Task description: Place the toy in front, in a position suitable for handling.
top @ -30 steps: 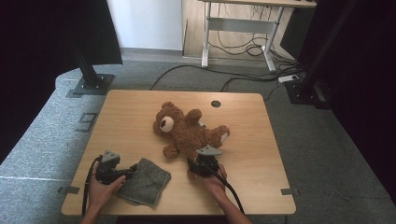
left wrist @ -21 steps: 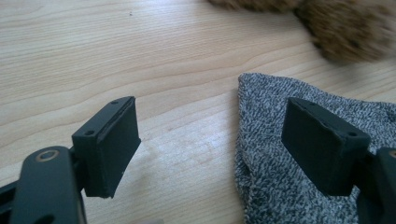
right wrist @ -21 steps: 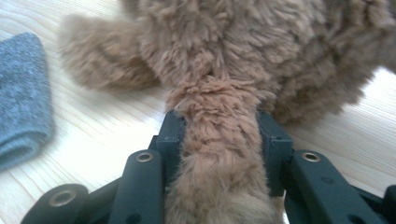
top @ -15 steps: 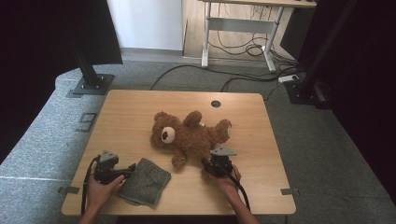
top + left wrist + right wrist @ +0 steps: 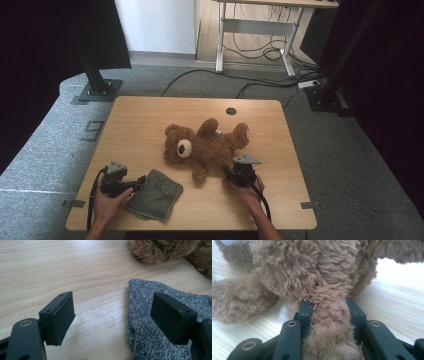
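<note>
i've got the right gripper (image 5: 329,312), jaws just drawn in, pinching the teddy bear (image 5: 207,146) by one leg so i can drag it across mid-table, while the left gripper (image 5: 113,315) waits spread over the grey cloth's (image 5: 154,194) edge.

The left tongs (image 5: 141,179) are showing black arms, round metal rivets and flat black pads (image 5: 60,315) with tiny screw holes. Both tongs are wearing a grey three-cornered plate on top and trailing a black cable. The right tongs (image 5: 229,172) are looking the same. The forearms are probably bare.
</note>
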